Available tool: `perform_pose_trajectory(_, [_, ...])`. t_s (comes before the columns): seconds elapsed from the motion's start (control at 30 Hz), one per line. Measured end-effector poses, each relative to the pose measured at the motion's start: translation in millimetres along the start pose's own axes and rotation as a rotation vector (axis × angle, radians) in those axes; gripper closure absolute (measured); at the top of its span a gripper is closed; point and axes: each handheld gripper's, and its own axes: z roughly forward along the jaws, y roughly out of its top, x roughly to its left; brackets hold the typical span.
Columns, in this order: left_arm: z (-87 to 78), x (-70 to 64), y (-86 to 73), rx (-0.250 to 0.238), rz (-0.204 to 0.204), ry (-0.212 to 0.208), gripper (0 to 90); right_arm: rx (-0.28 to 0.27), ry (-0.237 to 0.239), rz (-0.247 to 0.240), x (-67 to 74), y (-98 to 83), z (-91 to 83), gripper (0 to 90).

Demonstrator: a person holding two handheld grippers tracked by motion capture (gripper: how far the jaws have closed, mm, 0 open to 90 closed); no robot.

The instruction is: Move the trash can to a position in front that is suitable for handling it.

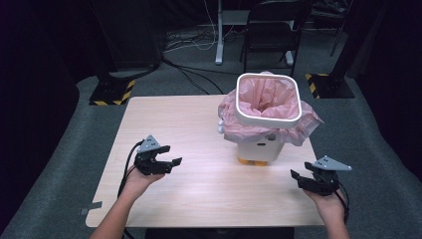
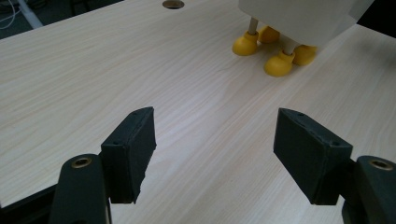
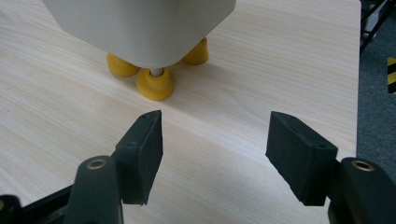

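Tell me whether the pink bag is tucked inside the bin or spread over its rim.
Spread over: the pink bag drapes outside the white bin, under its rim ring.

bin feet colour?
Yellow; the feet under the white bin show best in the right gripper view.

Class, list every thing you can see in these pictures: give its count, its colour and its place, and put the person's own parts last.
Waste bin: one, white, on the far right part of the table, between the two claws and beyond them.
Bin rim: one, white, square with rounded corners, on top of the bin.
Bin liner: one, pink, lining the bin and spilling over its sides.
Bin feet: yellow, under the bin, resting on the table.
Table: one, pale wood, centre.
Folding chair: one, black, on the floor behind the table.
Hazard-striped bases: two, yellow and black, on the floor.
Left claw: black, open, near left.
Right claw: black, open, near right.
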Motion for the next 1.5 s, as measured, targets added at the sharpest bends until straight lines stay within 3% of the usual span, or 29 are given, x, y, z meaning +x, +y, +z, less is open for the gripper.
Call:
perform_pose_trajectory(0.13, [4.7, 0.2, 4.8, 0.012, -0.005, -0.005, 30.4, -0.006, 0.0, -0.001, 0.4, 2.6, -4.5, 36.7])
perform_pose_trajectory(0.27, [7.8, -1.2, 9.7, 0.026, -0.011, -0.044, 32.9, -0.011, 0.002, 0.007, 0.1, 4.8, -6.9, 35.8])
perform_pose_trajectory(0.4, [14.3, -8.1, 22.0, 0.04, 0.01, -0.063, 33.1, -0.026, -0.015, 0.019, -0.2, 13.0, -12.0, 30.8])
perform_pose_trajectory(0.73, [22.8, -22.4, 47.3, 0.043, 0.081, -0.057, 30.3, -0.051, -0.006, 0.009, -0.9, 28.0, -17.8, 30.9])
perform_pose_trajectory(1.5, [36.3, -35.9, 85.3, 0.025, 0.107, -0.079, 29.1, -0.082, 0.018, 0.002, -7.1, 49.6, -21.3, 30.8])
